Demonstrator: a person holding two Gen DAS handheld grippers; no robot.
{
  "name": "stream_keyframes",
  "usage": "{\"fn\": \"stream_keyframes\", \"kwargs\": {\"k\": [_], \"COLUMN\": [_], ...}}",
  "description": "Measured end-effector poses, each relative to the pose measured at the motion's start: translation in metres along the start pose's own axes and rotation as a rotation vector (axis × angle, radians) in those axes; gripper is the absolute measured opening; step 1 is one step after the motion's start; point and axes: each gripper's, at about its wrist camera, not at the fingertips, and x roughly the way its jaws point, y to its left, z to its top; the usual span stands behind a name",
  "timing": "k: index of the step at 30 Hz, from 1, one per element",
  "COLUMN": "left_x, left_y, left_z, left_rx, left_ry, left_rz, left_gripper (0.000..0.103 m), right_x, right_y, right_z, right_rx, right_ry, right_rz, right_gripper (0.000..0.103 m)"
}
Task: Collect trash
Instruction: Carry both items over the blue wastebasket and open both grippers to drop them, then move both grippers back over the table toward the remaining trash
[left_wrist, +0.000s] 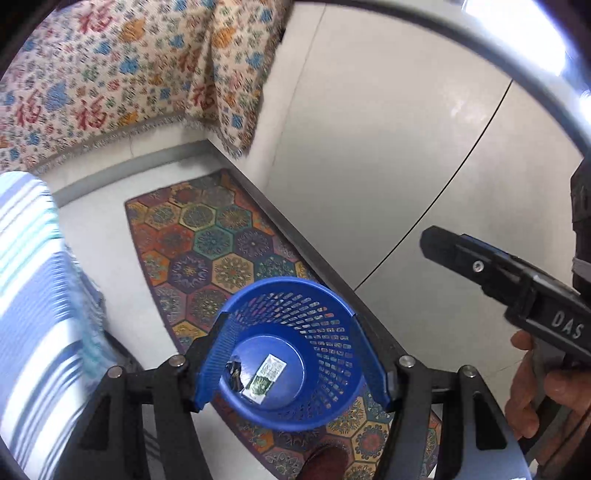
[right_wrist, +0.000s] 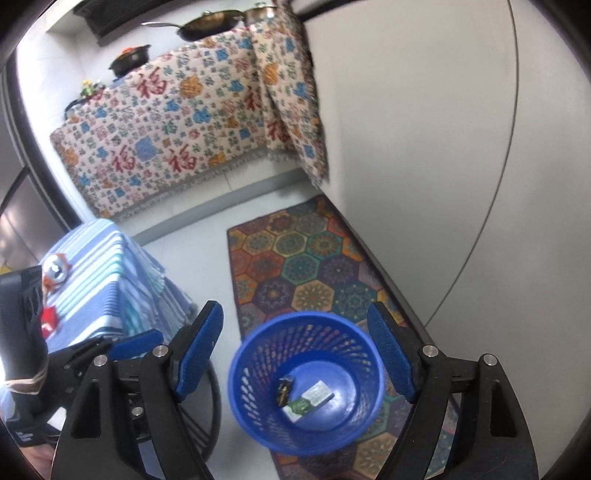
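Observation:
A blue mesh wastebasket (left_wrist: 295, 354) stands on a patterned rug, seen from above; it also shows in the right wrist view (right_wrist: 306, 384). At its bottom lie a green-and-white wrapper (left_wrist: 266, 374) (right_wrist: 309, 400) and a small dark wrapper (left_wrist: 233, 371) (right_wrist: 285, 388). My left gripper (left_wrist: 293, 360) is open and empty, its blue pads spread above the basket. My right gripper (right_wrist: 295, 354) is open and empty above the basket; it also shows from the side in the left wrist view (left_wrist: 480, 266).
A hexagon-patterned rug (right_wrist: 295, 266) lies along a white wall with a dark baseboard. A blue striped tablecloth (right_wrist: 96, 273) covers a table at the left with a small toy (right_wrist: 55, 271) on it. A floral cloth (right_wrist: 177, 125) drapes a counter with pans behind.

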Motion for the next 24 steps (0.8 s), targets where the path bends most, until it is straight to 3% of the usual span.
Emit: {"fn": "stream_keyframes", "kwargs": {"k": [8, 13, 24], "left_x": [-0.11, -0.175, -0.261], "left_y": [0.016, 0.053, 0.175], "left_z": [-0.033, -0.072, -0.186], "left_rx": [-0.002, -0.036, -0.208], "left_ry": [-0.081, -0.101, -0.105], "left_rz": [0.078, 0.166, 0.383], "left_gripper": [0.066, 0.066, 0.066], "right_x": [-0.054, -0.071, -0.055], "right_y": [0.068, 0.117, 0.257], "right_z": [-0.011, -0.033, -0.106], "right_rx": [-0.105, -0.134, -0.347], "right_ry": [-0.119, -0.138, 0.005], "right_rz": [0.017, 0.086, 0.308], "right_gripper": [0.09, 0.091, 0.091]}}
